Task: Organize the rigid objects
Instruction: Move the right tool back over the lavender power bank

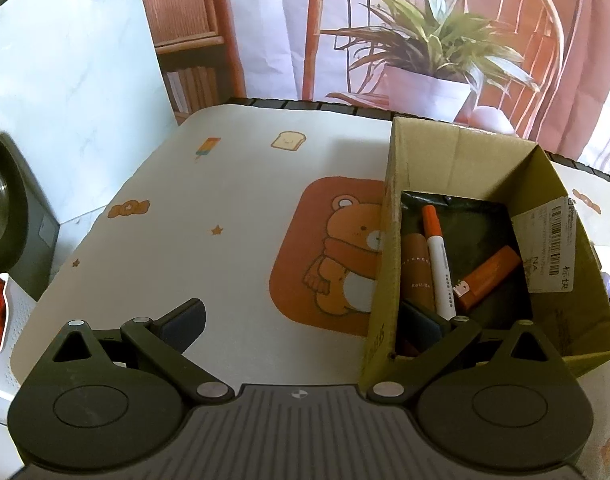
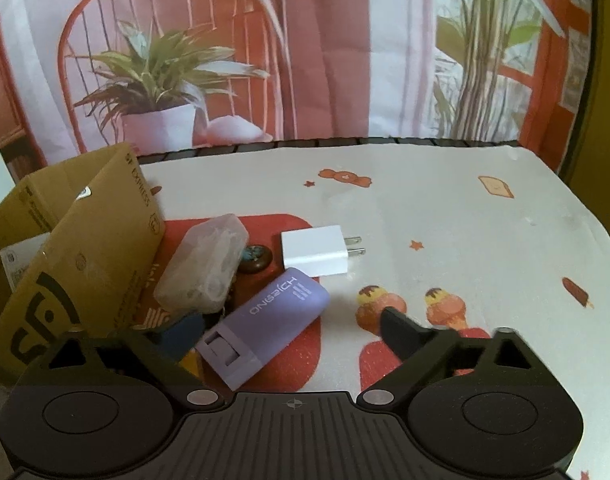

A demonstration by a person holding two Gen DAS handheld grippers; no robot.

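Observation:
An open cardboard box [image 1: 457, 160] stands on the right of the table mat and holds an orange-capped white marker [image 1: 439, 268], a brown roll-on tube [image 1: 415, 272] and an orange lighter-like block [image 1: 487, 278]. My left gripper [image 1: 305, 324] is open and straddles the box's left wall, one finger inside and one outside. A purple case [image 2: 273, 320] lies between the fingers of my open right gripper [image 2: 291, 332], whose right finger stands clear of it. Behind the case lie a white plug charger [image 2: 317, 254], a translucent plastic case [image 2: 205, 268] and a small dark round thing [image 2: 256, 259].
The box [image 2: 81, 240] rises close on the left in the right wrist view. A cartoon-print mat [image 2: 465, 240] covers the table up to a printed backdrop of a chair and a plant. A grey appliance [image 1: 9, 208] and a white basket [image 1: 1, 340] sit off the table's left side.

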